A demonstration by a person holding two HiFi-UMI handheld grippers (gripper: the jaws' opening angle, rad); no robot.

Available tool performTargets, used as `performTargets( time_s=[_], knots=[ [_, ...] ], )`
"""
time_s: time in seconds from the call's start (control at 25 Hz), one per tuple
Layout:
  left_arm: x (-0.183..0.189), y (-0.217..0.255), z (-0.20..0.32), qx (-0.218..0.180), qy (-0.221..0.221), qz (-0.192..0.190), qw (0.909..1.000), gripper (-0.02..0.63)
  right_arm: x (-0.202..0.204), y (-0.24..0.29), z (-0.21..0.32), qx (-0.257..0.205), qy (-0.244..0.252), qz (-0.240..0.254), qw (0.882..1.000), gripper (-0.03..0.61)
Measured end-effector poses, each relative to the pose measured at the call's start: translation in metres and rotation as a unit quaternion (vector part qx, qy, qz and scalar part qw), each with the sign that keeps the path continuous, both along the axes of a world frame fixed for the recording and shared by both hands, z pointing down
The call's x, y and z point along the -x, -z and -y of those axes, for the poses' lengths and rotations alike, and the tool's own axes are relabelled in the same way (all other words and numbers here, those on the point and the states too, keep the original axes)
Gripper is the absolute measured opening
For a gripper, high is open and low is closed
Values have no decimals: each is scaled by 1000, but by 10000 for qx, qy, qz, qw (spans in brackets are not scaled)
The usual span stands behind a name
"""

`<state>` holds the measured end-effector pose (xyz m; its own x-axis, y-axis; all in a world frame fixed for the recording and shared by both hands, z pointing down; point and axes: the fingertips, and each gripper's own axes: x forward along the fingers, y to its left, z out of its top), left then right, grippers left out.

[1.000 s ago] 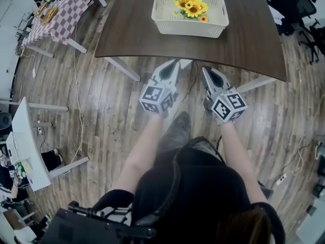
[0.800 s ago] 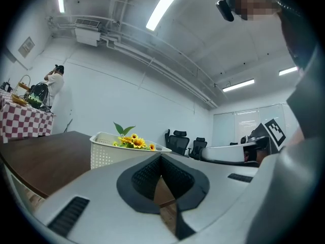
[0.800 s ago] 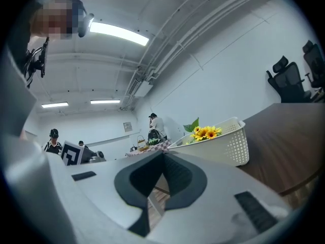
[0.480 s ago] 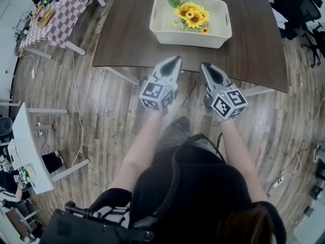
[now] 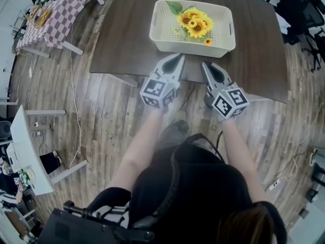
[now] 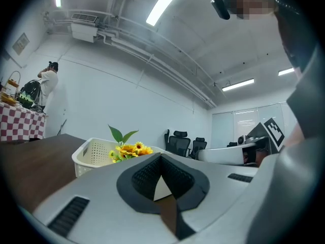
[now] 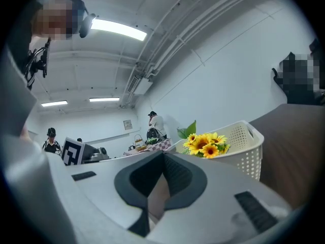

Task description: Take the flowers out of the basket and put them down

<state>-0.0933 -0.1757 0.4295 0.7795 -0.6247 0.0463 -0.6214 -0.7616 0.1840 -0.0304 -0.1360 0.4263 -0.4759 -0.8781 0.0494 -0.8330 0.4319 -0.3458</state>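
A bunch of yellow sunflowers (image 5: 194, 23) with green leaves lies in a cream perforated basket (image 5: 162, 20) on a dark brown table (image 5: 127, 34). From the left gripper view the sunflowers (image 6: 130, 149) rise over the basket (image 6: 91, 157) rim ahead; the right gripper view has the sunflowers (image 7: 205, 144) and basket (image 7: 245, 146) to the right. My left gripper (image 5: 179, 58) and right gripper (image 5: 206, 65) are both shut and empty, side by side at the table's near edge, just short of the basket.
A checkered-cloth table (image 5: 61, 11) with items stands at the far left. Office chairs (image 5: 299, 9) stand at the far right. A white desk (image 5: 23, 146) is at the left, cables run over the wooden floor (image 5: 91, 126). People stand in the background.
Both grippers have moved forward together, from over the floor to the table's near edge close to the basket. Their jaws stayed shut.
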Motion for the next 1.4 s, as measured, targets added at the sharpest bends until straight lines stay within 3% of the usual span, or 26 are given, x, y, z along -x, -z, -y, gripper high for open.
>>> performTargets(
  time_s=[0.92,1.4],
  knots=[
    [-20,16,80,-104,8,-140,9998,0,-32,11,83,-36,-192,15,9998,3],
    [-23,29,117,-44,247,-151,9996,0,-47,23,128,66,28,-24,10000,3]
  ],
)
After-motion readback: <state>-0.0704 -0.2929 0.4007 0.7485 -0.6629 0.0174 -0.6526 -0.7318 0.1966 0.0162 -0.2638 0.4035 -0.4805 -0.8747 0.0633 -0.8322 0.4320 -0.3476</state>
